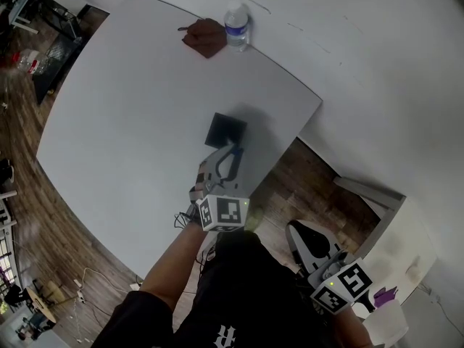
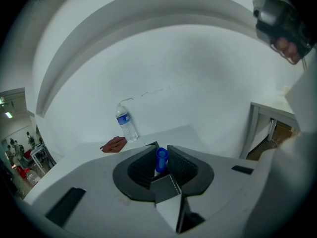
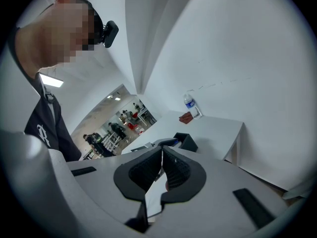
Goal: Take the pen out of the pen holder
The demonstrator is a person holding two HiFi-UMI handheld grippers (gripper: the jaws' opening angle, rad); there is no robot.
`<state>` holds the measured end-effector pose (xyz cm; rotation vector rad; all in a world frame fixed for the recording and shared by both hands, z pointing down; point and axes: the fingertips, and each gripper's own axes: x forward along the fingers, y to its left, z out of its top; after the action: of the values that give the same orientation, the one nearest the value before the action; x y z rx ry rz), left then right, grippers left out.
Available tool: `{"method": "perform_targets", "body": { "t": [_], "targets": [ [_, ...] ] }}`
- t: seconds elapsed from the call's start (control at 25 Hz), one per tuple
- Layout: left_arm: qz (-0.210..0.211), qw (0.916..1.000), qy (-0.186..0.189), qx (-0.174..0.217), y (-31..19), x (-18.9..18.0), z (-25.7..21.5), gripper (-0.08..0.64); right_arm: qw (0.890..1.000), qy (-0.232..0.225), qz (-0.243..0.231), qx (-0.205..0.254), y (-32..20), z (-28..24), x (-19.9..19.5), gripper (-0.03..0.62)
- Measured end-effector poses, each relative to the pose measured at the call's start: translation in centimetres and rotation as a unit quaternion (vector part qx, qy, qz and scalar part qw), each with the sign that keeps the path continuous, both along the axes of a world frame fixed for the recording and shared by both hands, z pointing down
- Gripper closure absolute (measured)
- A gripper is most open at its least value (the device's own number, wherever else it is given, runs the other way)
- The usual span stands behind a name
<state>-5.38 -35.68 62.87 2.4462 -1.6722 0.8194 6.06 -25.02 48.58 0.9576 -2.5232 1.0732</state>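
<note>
A black pen holder [image 1: 225, 129] stands on the white table [image 1: 130, 107] near its front edge. My left gripper [image 1: 230, 154] reaches over it. In the left gripper view the top of a blue pen [image 2: 161, 159] stands upright between the pads, and the jaws of the left gripper [image 2: 162, 151] press on it from both sides. A dark corner of the holder [image 2: 151, 145] shows just behind. In the head view the gripper hides the pen. My right gripper [image 1: 297, 230] hangs off the table at the lower right, shut [image 3: 162, 152] and empty.
A water bottle [image 1: 237, 26] and a brown cloth [image 1: 205, 36] sit at the table's far edge by the white wall. Wooden floor lies under the table's right corner. The right gripper view shows the holder [image 3: 187, 142] ahead on the table.
</note>
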Motion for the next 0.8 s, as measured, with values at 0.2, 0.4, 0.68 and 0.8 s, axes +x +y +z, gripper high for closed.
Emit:
{"method": "perform_targets", "body": {
  "t": [0.2,0.4,0.68,0.8],
  "targets": [
    [0.001,0.9999,0.0,0.015,0.2,0.0,-1.7,0.488,1.0,-0.008,-0.003,0.013,0.1,-0.8,-0.1,0.577],
    [0.001,0.9997,0.0,0.025,0.8,0.1,-4.2,0.488,0.999,-0.022,-0.008,0.029,0.4,-2.1,-0.2,0.577],
    [0.008,0.9983,-0.001,0.058,2.4,0.8,-9.1,0.488,0.997,-0.032,-0.024,0.059,1.0,-3.8,-0.5,0.577],
    [0.01,0.9976,-0.005,0.068,3.1,1.0,-10.6,0.488,0.996,-0.033,-0.031,0.072,1.4,-4.5,-0.5,0.577]
  ]
}}
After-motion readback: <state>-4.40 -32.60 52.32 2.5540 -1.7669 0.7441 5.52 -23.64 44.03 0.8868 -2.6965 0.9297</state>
